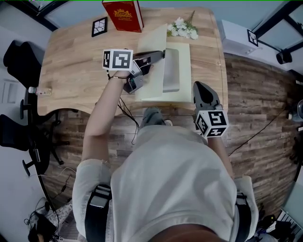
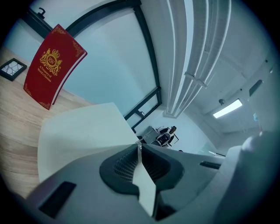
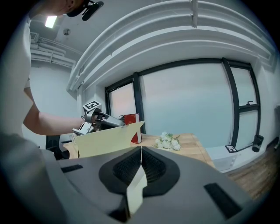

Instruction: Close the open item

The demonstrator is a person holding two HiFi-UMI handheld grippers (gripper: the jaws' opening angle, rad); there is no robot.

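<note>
Smooth, thin cream folder [image 1: 154, 87] half open on the wood-grain counter [image 1: 71, 75]. The left tool [image 1: 162, 54] pinches its raised cover, and the right tool [image 1: 199, 86] pinches its near edge.

The book [image 1: 123, 14] and flowers [image 1: 182, 29] lie behind the folder [image 1: 154, 78].

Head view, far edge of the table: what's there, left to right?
Left to right: black framed tile → red book → white flowers.
</note>
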